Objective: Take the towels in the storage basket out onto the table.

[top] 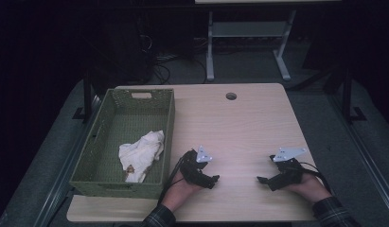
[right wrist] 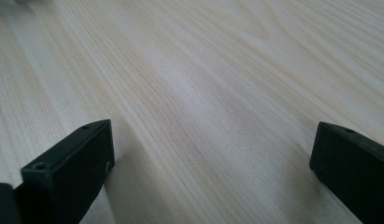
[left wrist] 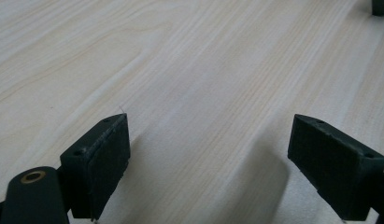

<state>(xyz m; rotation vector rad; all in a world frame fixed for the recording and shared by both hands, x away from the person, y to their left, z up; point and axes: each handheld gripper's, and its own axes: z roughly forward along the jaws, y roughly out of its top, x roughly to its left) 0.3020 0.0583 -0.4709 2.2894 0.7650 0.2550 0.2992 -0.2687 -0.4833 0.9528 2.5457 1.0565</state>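
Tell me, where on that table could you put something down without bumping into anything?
Most of the wooden table is bare: the stretch between the green basket and the right edge, and the gap between the left gripper and right gripper. The left side is crowded by the basket, which holds a crumpled white cloth.

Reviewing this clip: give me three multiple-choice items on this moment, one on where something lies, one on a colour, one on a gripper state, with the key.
1. Where does the white cloth lie?
A. on the bare table
B. inside the basket
C. between the jaws of a gripper

2. What colour is the basket?
A. green
B. red
C. blue

3. How do the left gripper jaws stand?
A. shut on the cloth
B. shut with nothing between
C. open over the bare table

Key: 1 B, the cloth rests on the basket floor; 2 A, its woven walls are green; 3 C, the jaws stand wide apart with wood grain between them.
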